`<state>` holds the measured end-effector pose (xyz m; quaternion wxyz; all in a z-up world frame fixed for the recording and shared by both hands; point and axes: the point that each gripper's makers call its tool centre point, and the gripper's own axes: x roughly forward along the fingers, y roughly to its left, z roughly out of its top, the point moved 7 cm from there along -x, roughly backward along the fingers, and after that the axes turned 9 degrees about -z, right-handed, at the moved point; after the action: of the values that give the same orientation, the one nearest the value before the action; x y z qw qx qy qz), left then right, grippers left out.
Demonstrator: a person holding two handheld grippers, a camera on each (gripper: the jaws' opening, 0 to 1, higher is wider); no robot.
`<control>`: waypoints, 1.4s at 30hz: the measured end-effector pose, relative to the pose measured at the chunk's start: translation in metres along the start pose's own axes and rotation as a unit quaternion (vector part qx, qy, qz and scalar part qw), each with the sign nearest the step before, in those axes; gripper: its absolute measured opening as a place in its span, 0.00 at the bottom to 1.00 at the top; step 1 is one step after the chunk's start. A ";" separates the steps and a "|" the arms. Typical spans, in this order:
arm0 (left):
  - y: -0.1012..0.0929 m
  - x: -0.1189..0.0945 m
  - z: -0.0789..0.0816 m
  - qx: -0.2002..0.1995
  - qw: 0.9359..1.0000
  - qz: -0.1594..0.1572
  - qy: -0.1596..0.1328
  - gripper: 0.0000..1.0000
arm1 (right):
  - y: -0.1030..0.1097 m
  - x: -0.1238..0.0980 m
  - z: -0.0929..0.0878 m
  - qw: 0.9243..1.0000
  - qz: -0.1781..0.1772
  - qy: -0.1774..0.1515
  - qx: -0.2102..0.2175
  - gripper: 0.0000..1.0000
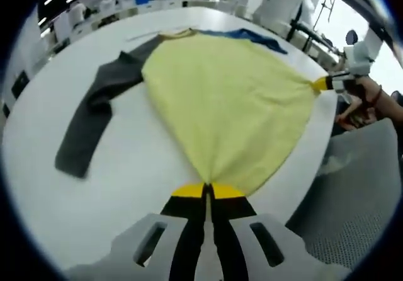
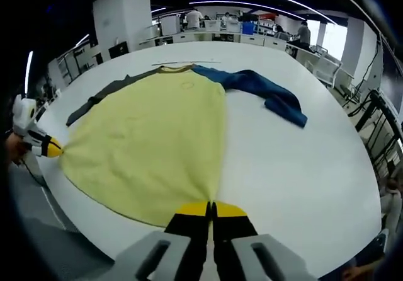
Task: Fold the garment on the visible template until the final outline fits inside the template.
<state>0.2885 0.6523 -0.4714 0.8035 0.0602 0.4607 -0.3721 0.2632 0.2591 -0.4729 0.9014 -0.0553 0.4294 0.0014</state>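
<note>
Yellow-tipped jaws of the left gripper [image 1: 207, 191] are pressed together at the bottom of the left gripper view, pinching the hem of the garment [image 1: 227, 98], whose pale yellow body fans out from the tips and lies spread on the white table [image 1: 132, 167] ahead. Left of the jaws and a little farther off, the garment's dark grey sleeve [image 1: 94, 114] lies bent on the table. Off to the right of the jaws, the right gripper [image 1: 322, 83] pinches another hem corner at the table's edge, held by a person's hand [image 1: 359, 98]. Beyond the yellow body a blue sleeve [image 1: 261, 39] shows at the far side.

The right gripper view has its own jaws [image 2: 213, 209] closed as well, gripping the hem where the yellow fabric [image 2: 151, 136] begins. The cloth stretches ahead and to the left of the jaws, ending at the left gripper [image 2: 49, 147], which clamps the opposite corner. Farther ahead and right of the jaws, the blue sleeve [image 2: 267, 92] lies crumpled on the table [image 2: 296, 167]; the grey sleeve [image 2: 101, 98] runs along the far left. A thin strip [image 2: 186, 62], possibly the template's edge, lies just past the collar.
</note>
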 end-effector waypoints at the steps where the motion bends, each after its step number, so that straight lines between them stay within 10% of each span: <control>1: 0.000 0.001 -0.001 0.002 1.000 0.002 0.002 0.00 | 0.000 0.001 -0.001 1.000 0.001 0.002 -0.002 0.00; 22: 0.000 0.005 -0.008 0.004 0.999 0.030 0.018 0.02 | 0.000 0.008 -0.007 1.000 0.006 0.020 0.009 0.00; 42: -0.003 -0.010 0.016 0.018 0.996 0.020 -0.087 0.57 | -0.001 -0.006 0.019 0.997 0.038 -0.039 0.054 0.37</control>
<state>0.2945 0.6484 -0.4536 0.8468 0.0510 0.3811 -0.3676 0.2740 0.2601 -0.4559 0.9185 0.0095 0.3951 0.0142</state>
